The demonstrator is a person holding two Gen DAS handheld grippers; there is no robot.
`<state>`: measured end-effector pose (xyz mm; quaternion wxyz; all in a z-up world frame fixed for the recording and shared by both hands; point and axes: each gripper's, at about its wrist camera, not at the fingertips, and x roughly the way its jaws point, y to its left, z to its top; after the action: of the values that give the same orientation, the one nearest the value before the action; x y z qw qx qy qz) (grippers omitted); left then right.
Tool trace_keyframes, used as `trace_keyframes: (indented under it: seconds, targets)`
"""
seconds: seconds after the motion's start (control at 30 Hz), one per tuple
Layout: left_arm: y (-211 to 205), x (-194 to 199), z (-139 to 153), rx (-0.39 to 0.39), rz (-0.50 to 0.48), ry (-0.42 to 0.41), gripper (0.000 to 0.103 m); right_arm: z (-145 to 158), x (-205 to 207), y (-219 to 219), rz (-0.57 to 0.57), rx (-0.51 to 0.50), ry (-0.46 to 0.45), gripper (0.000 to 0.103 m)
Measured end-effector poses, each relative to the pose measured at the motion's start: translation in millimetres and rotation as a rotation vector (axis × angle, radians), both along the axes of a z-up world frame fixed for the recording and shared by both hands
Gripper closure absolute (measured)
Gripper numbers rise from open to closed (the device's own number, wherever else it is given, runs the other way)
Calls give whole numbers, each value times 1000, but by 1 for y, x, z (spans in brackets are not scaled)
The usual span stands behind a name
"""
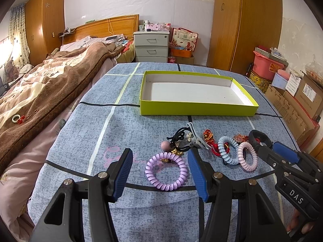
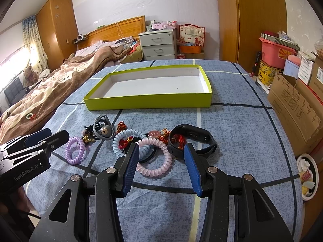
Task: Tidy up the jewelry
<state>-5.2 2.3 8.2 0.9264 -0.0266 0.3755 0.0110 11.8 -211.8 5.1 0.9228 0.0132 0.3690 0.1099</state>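
Jewelry lies in a heap on a blue checked cloth in front of a shallow green box (image 1: 197, 109) (image 2: 147, 100) with a bare white inside. My left gripper (image 1: 159, 151) is open, its blue pads on either side of a purple coil bracelet (image 1: 149, 171) (image 2: 75, 151) and apart from it. My right gripper (image 2: 161, 146) is open too, straddling a pink coil bracelet (image 2: 159, 170) (image 1: 247, 167). Beside it lie a light blue coil (image 2: 121, 141), a black wristband (image 2: 201, 133), a grey clip (image 2: 105, 131) and red-gold charms (image 1: 209, 137). Each gripper shows in the other's view (image 1: 268, 146) (image 2: 57, 134).
A bed with a brown blanket (image 1: 40, 92) runs along the left; a small ring with red beads (image 1: 17, 119) lies on it. Cardboard boxes (image 1: 292, 104) crowd the right edge. A bowl (image 2: 306, 175) sits low at the right. A grey nightstand (image 1: 151, 46) stands behind.
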Motion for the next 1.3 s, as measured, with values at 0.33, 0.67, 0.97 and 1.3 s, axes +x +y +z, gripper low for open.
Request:
trace_keyframes:
  seconds: [0.33, 0.67, 0.97, 1.3]
  targets:
    - [0, 0, 0, -1, 0, 1, 44, 0, 0, 0, 1, 0, 0, 56]
    - [2, 0, 1, -5, -10, 11, 44, -1, 1, -2, -1, -1, 10, 56]
    - [23, 3, -12, -75, -54, 57, 44, -10, 6, -13, 37, 61, 75, 56]
    - [47, 8, -31, -140, -35, 115, 44, -21, 16, -10, 63, 63, 120, 57]
